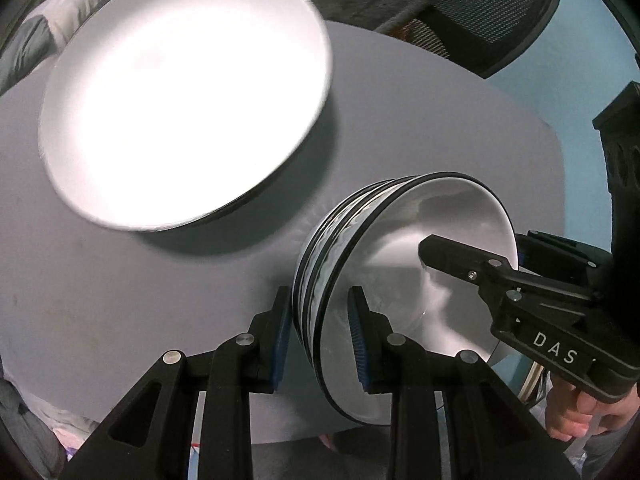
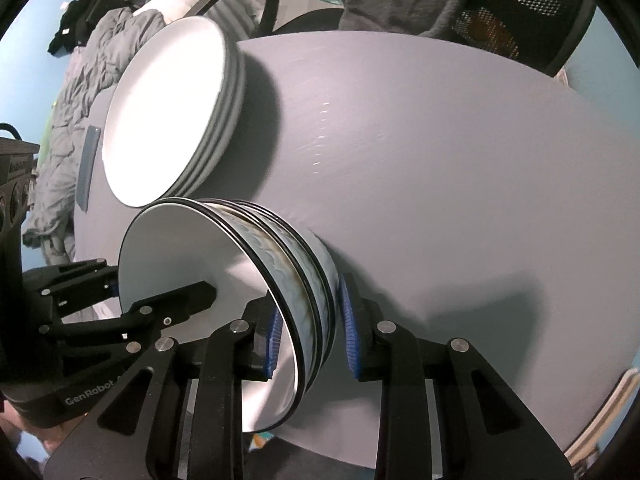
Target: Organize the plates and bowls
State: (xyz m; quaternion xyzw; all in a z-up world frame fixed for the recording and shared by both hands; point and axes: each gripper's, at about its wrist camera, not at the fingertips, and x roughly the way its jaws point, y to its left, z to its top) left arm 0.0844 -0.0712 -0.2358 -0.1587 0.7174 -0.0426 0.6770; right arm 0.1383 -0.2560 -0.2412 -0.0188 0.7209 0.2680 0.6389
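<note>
Between my two sets of fingers hangs a nested stack of bowls (image 1: 400, 264), its top bowl empty. My left fingers (image 1: 320, 332) and right fingers (image 2: 308, 332) each pinch opposite rims. Far left on the desk (image 2: 440, 160), stacked plates (image 2: 168, 108) lie bare.

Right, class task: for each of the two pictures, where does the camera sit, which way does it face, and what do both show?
Left wrist: sits on the left tool, looks down at the table; the right tool and a hand show.
Right wrist: sits on the right tool, faces down; the left tool shows.
Shared: both tools grip the stack of bowls, beside the stack of plates.
</note>
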